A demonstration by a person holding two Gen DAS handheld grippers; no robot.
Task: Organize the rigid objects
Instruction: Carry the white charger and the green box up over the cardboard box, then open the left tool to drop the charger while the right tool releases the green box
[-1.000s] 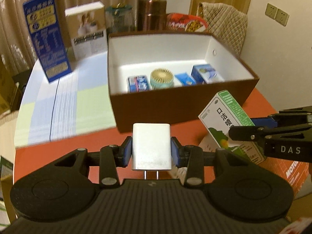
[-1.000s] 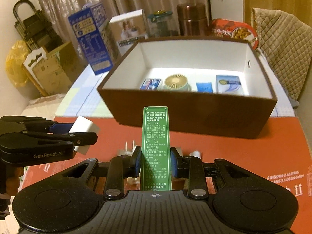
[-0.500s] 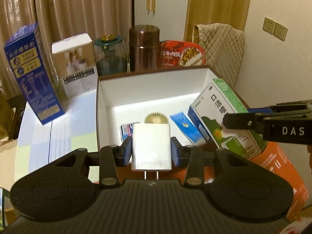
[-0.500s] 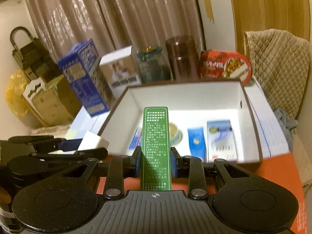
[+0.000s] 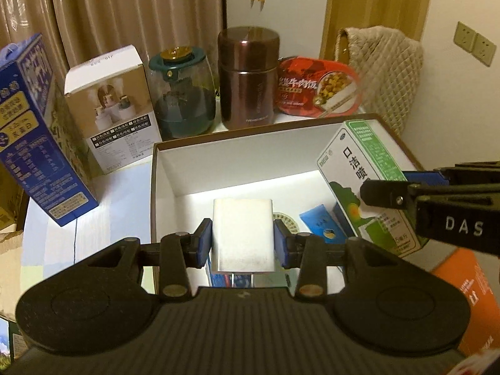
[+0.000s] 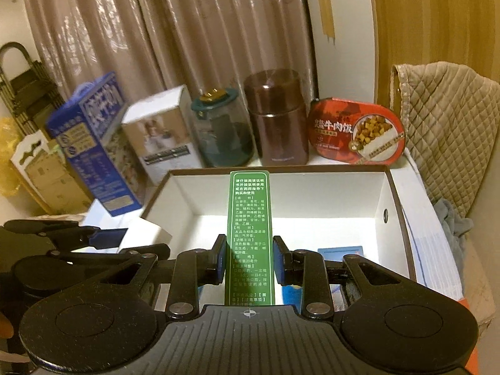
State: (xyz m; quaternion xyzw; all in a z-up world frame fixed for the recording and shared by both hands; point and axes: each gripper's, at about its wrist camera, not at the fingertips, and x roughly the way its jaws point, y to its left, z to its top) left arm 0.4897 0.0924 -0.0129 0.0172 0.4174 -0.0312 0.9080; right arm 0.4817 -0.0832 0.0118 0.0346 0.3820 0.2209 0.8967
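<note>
Left gripper (image 5: pixel 243 243) is clamped on a white rectangular plug-in charger block (image 5: pixel 242 234), blue pads pressing both sides, metal prongs pointing back toward the camera. The charger hangs above the open brown cardboard box w/ white lining (image 5: pixel 162 168), over its near-left part.

Right gripper (image 6: pixel 249 261) is clenched on a tall green-and-white carton w/ printed text (image 6: pixel 250 237), narrow green side facing the camera, standing upright btwn the pads. In the left wrist view the same carton (image 5: pixel 359 168) shows its white front and green side, tilted, held above the right half of the box, w/ the right gripper's black finger marked "DAS" across it. In the right wrist view the left gripper's fingers (image 6: pixel 106 237) and the white charger sit at far left, over the box's left rim.

Inside the box, on the floor: a round beige ribbed disc (image 5: pixel 286 218), a flat blue packet (image 5: pixel 322 223), a blue-and-white small carton (image 6: pixel 342 251); more blue items sit under the grippers, mostly hidden.

Behind the box, left to right: tall blue carton w/ handle (image 5: pixel 34 131), white box w/ product photo (image 5: pixel 115 106), glass jar w/ dark green lid (image 5: pixel 181 93), brown metal canister (image 5: pixel 248 78), red oval meal tray (image 5: pixel 318 86). A quilted beige cover (image 5: pixel 381 68) drapes a chair at the right. Box rests partly on an orange surface (image 5: pixel 468 297).
</note>
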